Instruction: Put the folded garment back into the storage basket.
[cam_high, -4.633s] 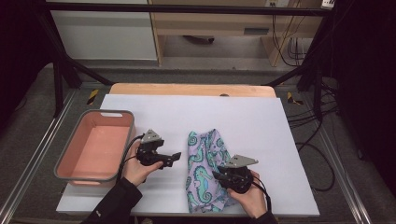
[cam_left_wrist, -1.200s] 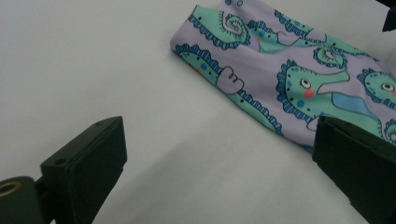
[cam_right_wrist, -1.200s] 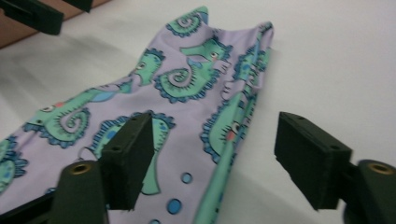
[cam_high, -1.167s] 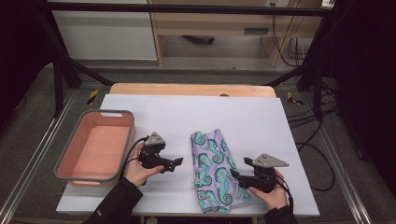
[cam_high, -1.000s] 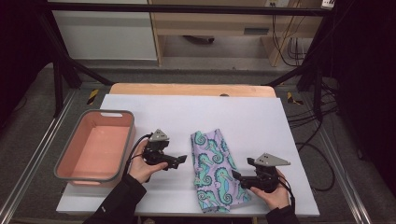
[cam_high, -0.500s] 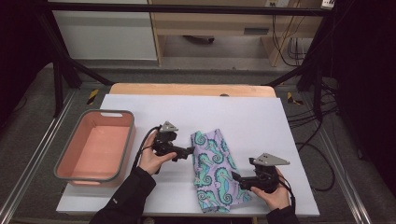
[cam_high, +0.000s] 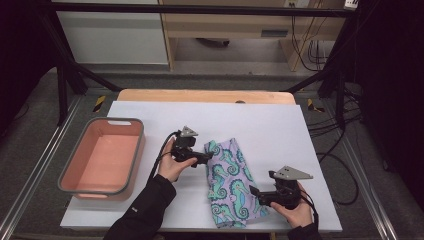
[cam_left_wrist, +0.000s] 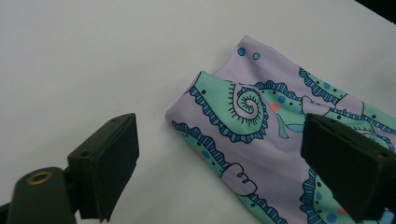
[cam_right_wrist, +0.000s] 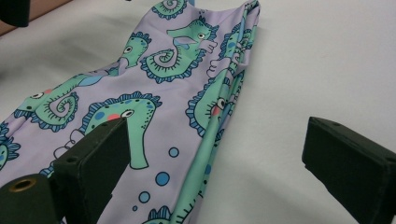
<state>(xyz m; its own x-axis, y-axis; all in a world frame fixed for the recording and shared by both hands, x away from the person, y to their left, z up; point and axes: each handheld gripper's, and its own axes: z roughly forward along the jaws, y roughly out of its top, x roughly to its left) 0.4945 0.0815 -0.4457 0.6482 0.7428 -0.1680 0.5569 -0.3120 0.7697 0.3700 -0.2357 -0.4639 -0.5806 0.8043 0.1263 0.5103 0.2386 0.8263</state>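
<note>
Seahorse-print cloth (cam_high: 230, 184) lies folded on the white worktop (cam_high: 280, 130), right claw (cam_high: 254, 192) gaping at its near right edge, holding nothing, left claw (cam_high: 208, 159) just narrowing, empty, at its far-left corner, pink tub (cam_high: 67, 170) farther left.

Near end of the seahorse-print cloth (cam_high: 229, 181) partly covered by the right gripper (cam_high: 254, 191) in the high view; layers beneath its folded top out of sight. Same cloth (cam_left_wrist: 280, 140) cut off by the right and bottom edges in the left gripper view, one corner behind a black jaw there. Cloth (cam_right_wrist: 140, 107) cropped at left, top and bottom in the right gripper view. Both forearms cut by the bottom edge of the high view. Underside of the pink bin (cam_high: 67, 182) hidden, floor partly shaded by its near wall. Small yellow-and-black objects (cam_high: 99, 102) beside the table too small to identify.
</note>
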